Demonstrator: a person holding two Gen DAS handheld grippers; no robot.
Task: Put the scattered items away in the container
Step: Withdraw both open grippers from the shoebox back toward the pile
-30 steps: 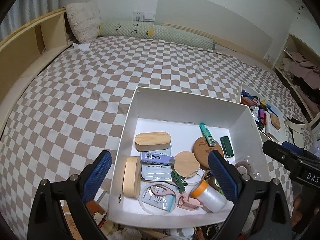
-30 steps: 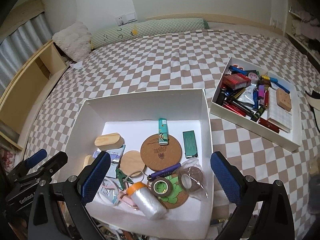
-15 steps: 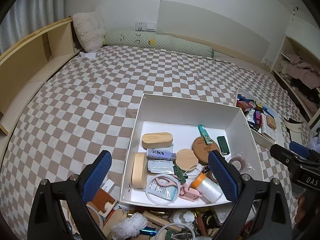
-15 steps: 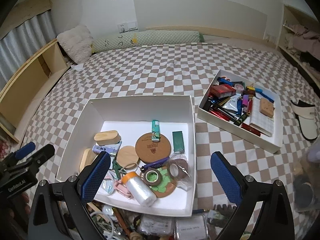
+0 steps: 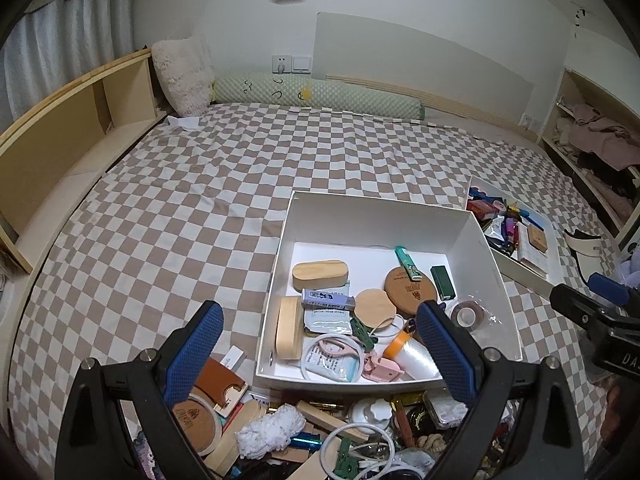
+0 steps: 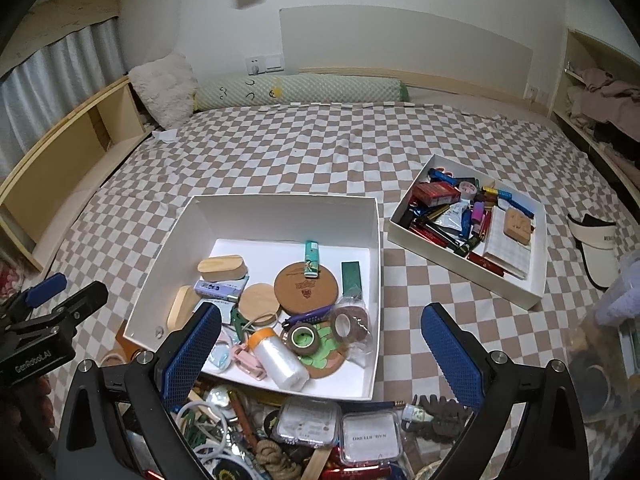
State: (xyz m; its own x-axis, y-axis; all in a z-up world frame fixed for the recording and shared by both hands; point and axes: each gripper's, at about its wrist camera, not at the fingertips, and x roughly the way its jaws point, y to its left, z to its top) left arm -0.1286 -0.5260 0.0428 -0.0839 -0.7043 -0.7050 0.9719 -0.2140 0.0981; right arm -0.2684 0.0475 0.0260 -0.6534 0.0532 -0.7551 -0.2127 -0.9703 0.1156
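The big white cardboard box [image 6: 280, 216] sits mid-frame on the brown-and-white checkered bedspread [image 6: 320, 152], already holding a round cork coaster [image 6: 306, 288], a teal lighter [image 6: 311, 253], an oval wooden block [image 6: 221, 268] and a roll of clear film with an orange cap [image 6: 278, 358]. The scattered clutter pile [image 6: 304, 432] lies just below the box, at the bottom edge. Both the left gripper [image 5: 320, 352] and right gripper [image 6: 320, 352] hang over it with jaws spread wide, holding nothing. To the right, well apart, is a smaller white tray crammed with pens [image 6: 536, 292].

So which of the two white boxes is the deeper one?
The big box right ahead of the claws. Its walls stand tall; the box off to the right is shallow and crammed with pens.
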